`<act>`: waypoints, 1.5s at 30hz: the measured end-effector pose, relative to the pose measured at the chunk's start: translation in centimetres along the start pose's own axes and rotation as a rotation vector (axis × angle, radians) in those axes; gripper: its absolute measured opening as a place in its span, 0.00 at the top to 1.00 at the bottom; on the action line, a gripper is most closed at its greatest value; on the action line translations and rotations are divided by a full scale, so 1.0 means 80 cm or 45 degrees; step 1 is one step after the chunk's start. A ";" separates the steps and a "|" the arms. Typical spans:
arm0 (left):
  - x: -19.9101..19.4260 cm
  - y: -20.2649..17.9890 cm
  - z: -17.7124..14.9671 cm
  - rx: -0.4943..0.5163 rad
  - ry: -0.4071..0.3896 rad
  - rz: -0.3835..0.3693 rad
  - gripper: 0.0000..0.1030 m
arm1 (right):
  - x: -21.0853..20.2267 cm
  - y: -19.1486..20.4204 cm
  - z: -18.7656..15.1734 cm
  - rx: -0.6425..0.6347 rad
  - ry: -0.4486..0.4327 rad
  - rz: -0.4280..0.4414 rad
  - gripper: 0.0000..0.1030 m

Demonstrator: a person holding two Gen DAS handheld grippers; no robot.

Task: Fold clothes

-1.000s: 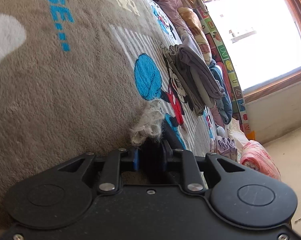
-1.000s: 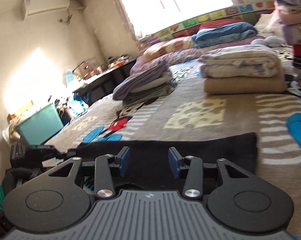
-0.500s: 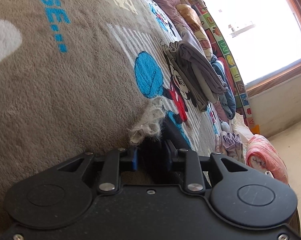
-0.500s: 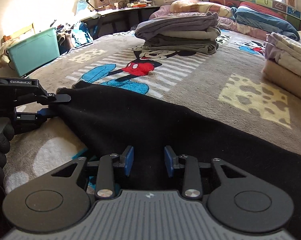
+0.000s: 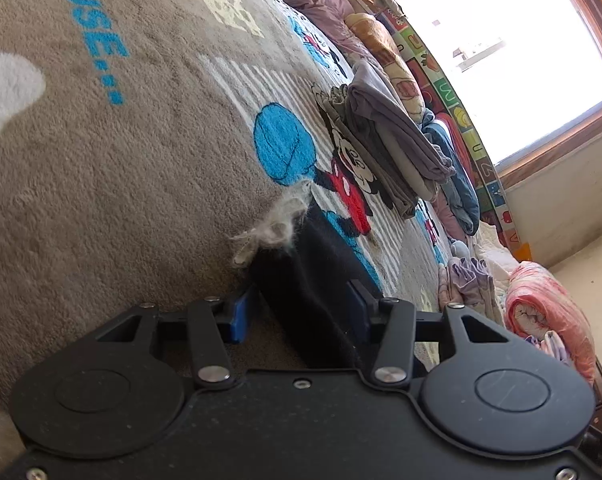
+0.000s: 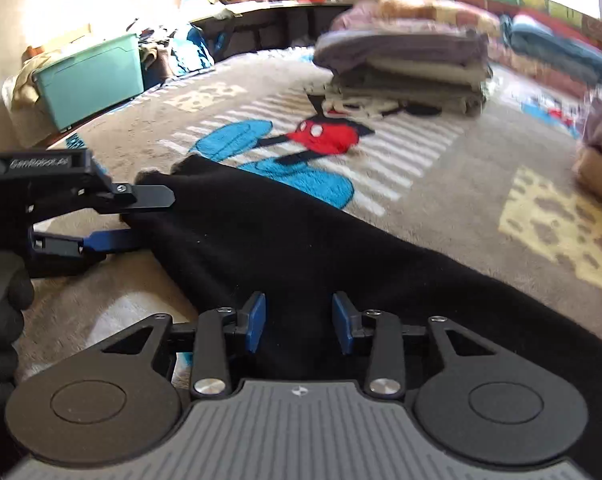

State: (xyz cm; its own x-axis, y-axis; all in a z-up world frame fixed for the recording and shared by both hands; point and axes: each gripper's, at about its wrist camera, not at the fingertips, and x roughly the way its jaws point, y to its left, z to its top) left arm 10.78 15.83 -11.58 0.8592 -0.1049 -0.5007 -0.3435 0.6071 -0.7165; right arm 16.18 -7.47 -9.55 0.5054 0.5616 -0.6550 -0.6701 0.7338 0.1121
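A black garment (image 6: 301,248) lies spread flat on a grey Mickey Mouse blanket (image 6: 441,184). In the left wrist view the garment's corner (image 5: 301,248) sits between the parted blue pads of my left gripper (image 5: 299,312), which is open. A tuft of grey fluff (image 5: 273,224) clings to the blanket beside that corner. The right wrist view shows the left gripper (image 6: 149,218) at the left, its jaws apart around the same corner and held by a black-gloved hand (image 6: 1,300). My right gripper (image 6: 299,324) hovers open low over the garment's near edge.
A stack of folded grey and lilac clothes (image 6: 405,64) rests on the blanket beyond the garment. More folded bedding (image 5: 457,184) lines the window side. A teal storage box (image 6: 93,76) stands at the far left, and a pink bag (image 5: 541,312) lies at the right.
My left gripper has opened and let go of the black garment's corner, which it pinched before. The right gripper has swung left and lower over the garment.
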 end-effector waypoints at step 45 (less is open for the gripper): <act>-0.012 -0.034 0.002 0.136 -0.101 -0.319 0.89 | -0.024 -0.127 -0.016 1.223 -0.134 0.342 0.45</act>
State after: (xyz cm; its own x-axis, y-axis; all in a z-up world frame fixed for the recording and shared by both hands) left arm 10.94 14.41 -9.09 0.9407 -0.2031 -0.2717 -0.0779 0.6501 -0.7558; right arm 21.27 -16.48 -10.38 0.4787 0.7509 -0.4550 -0.0696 0.5490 0.8329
